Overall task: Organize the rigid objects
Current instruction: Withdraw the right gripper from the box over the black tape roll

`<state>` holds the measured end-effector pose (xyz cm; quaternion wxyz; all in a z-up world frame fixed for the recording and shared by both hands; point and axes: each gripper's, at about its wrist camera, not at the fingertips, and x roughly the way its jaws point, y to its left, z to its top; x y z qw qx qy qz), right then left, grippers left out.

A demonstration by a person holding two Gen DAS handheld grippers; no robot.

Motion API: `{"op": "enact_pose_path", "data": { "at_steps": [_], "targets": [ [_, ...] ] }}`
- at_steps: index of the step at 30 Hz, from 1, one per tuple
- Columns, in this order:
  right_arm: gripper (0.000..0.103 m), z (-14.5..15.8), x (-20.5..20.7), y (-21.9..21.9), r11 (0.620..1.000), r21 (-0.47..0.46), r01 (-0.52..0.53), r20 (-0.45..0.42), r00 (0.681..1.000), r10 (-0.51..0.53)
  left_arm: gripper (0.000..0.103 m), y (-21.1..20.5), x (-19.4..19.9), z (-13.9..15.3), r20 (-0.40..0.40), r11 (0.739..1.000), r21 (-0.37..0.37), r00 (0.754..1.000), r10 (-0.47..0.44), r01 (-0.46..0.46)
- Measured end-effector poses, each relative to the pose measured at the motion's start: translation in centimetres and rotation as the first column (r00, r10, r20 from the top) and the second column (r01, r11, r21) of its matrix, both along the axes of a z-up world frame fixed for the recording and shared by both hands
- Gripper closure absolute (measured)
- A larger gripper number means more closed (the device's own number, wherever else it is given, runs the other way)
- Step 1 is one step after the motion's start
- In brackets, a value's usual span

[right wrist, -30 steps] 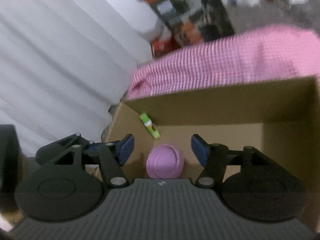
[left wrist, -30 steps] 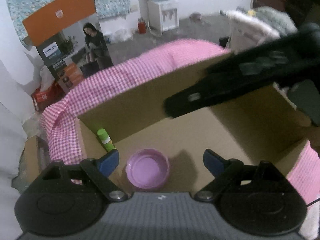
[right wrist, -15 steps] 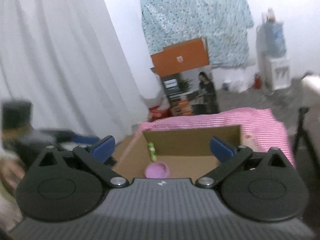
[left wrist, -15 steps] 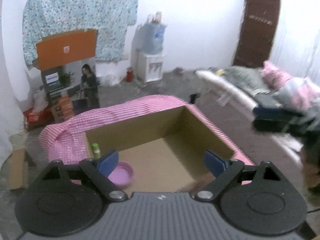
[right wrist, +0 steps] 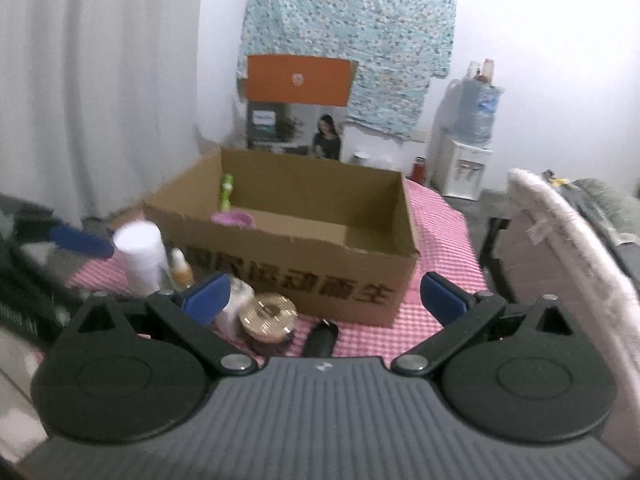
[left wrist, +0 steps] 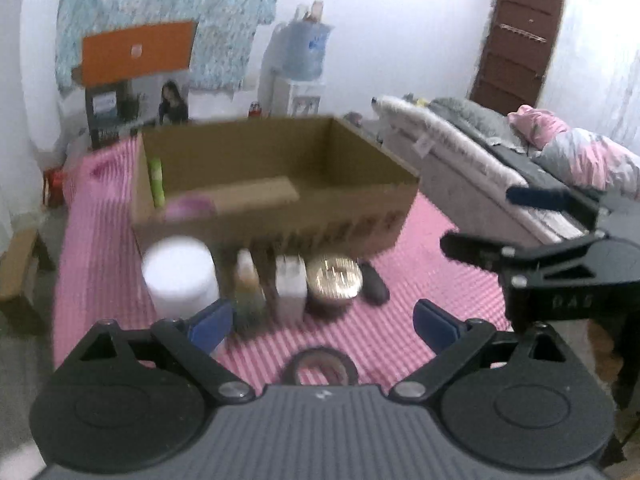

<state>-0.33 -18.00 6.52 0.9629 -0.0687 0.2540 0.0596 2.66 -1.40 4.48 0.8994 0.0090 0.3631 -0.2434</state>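
Items to sort stand in row on pink cloth (left wrist: 400, 344), frame centre, just before box (left wrist: 280, 220): white jar (left wrist: 180, 276), amber bottle (left wrist: 249, 284), white block (left wrist: 291, 286), gold tin (left wrist: 334, 278), dark oblong (left wrist: 374, 282); tape roll (left wrist: 319, 368) lower centre.

Judged: all stiff, light. Jar smooth, likely slippery, grip mid-body. Tin: take across rim. Bottle maybe fragile.

Lime tube (left wrist: 156, 182), pink lid (left wrist: 192, 206) already inside box.

Left gripper (left wrist: 320, 326) wide, jaws just opening, nothing between. Right gripper (right wrist: 324, 294) fully wide, empty.

Writing: black Chinese print on box front, blurred; "DAS" on right gripper body.

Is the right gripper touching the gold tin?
Apart. The right wrist view shows the open right gripper empty, with the gold tin lying beyond and below its fingers.
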Motion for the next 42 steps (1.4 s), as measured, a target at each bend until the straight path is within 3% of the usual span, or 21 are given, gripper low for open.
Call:
{"op": "enact_pose_path", "data": {
  "at_steps": [3, 9, 14, 26, 30, 34, 38, 42],
  "targets": [
    [0.001, -0.8, -0.5, 0.3, 0.999, -0.032, -0.009, 0.002, 1.0, 0.009, 0.002, 0.2, -0.5, -1.9, -0.041, 0.998, -0.054, 0.999, 0.009, -0.011],
    [0.001, -3.0, -0.3, -1.1, 0.985, 0.165, -0.059, -0.072, 0.995, 0.072, 0.0, 0.6, -0.5, -3.9, -0.127, 0.995, -0.095, 0.992, 0.022, -0.035],
    [0.001, -4.9, 0.3, -0.5, 0.98, 0.194, -0.037, -0.119, 0.991, 0.061, 0.0, 1.0, 0.2, -5.3, -0.192, 0.996, -0.082, 0.981, 0.028, -0.044],
    [0.001, -6.4, 2.6, -1.0, 0.96, 0.281, 0.001, -0.188, 0.981, 0.054, 0.0, 3.9, 1.2, -5.7, -0.171, 0.986, -0.156, 0.985, 0.027, -0.054],
    [0.001, -7.1, 3.1, -0.5, 0.948, 0.318, -0.013, -0.215, 0.973, 0.085, 0.0, 3.9, 1.7, -6.3, -0.171, 0.994, -0.098, 0.985, 0.024, -0.041],
    [0.002, -7.6, 3.3, 0.1, 0.941, 0.337, -0.035, -0.235, 0.965, 0.12, 0.0, 2.4, 1.4, -7.0, -0.131, 1.0, 0.029, 0.991, 0.002, 0.002],
    [0.003, -8.0, 3.4, 0.5, 0.939, 0.34, -0.05, -0.255, 0.956, 0.143, 0.0, 0.4, 0.6, -7.9, -0.086, 0.988, 0.148, 0.996, -0.031, 0.043],
    [0.013, -8.6, 3.6, 0.9, 0.934, 0.351, -0.068, -0.279, 0.944, 0.174, 0.003, -0.7, 0.3, -8.8, -0.057, 0.975, 0.211, 0.997, -0.056, 0.067]
  ]
}}
